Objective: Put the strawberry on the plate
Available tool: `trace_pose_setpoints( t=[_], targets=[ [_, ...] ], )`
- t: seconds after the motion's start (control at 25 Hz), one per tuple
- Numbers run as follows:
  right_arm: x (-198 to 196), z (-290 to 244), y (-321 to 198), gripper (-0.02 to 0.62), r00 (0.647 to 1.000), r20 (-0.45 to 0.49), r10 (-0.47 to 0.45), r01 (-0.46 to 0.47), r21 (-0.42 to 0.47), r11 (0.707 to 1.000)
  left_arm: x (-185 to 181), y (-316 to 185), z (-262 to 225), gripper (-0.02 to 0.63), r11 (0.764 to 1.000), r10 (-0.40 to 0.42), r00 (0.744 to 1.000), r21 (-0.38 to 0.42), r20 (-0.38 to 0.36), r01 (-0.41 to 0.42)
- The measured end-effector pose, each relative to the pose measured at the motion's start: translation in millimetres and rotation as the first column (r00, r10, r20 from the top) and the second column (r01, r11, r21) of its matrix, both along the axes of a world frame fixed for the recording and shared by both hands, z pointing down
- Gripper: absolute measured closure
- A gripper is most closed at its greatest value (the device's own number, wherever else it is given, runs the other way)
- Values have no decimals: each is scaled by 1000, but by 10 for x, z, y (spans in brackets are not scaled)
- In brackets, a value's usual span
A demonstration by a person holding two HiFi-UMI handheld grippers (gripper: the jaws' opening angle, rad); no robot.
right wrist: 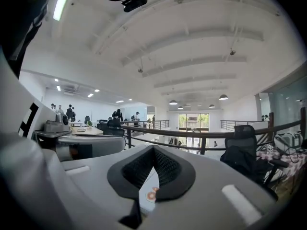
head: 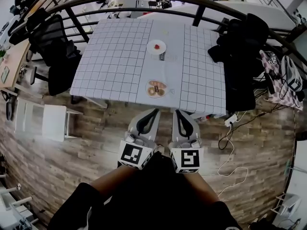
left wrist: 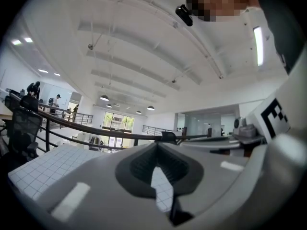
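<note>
strawberry (head: 156,45) on far plate (head: 149,49), well ahead | left gripper (head: 154,110) closed, empty | right gripper (head: 176,112) closed, empty

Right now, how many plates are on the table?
2. One plate sits farther back on the table, with a red thing on it. The other plate is near the front edge, with round brown food on it. I see none hidden.
</note>
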State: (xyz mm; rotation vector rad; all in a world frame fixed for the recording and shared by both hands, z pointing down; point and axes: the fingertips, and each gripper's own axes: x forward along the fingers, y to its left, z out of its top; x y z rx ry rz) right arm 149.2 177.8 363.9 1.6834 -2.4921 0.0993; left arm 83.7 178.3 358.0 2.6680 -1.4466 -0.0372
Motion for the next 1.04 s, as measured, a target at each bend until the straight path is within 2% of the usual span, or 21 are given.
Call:
trace_pose_setpoints(
  t=[0.16, 0.48, 0.68, 0.88, 1.04],
  targets=[
    [122, -18, 139, 598, 1000, -7, 26, -26, 13, 1000, 192, 125, -8, 598, 999, 42, 999, 11, -3, -42],
    [290, -140, 250, 598, 999, -6, 41, -40, 22, 999, 270, 215, -128, 598, 1000, 9, 1000, 26, 14, -10],
    [203, 36, 172, 598, 1000, 5, 18, -18, 7, 1000, 86, 164, 0, 598, 998, -45, 999, 32, -24, 46],
    [205, -83, 176, 598, 999, 25, -32, 32, -8, 999, 111, 223, -114, 598, 998, -66, 998, 12, -12, 66],
    [-60, 64, 91, 598, 997, 47, -63, 62, 7, 998, -83, 181, 66, 598, 997, -71, 997, -3, -11, 71]
  ],
)
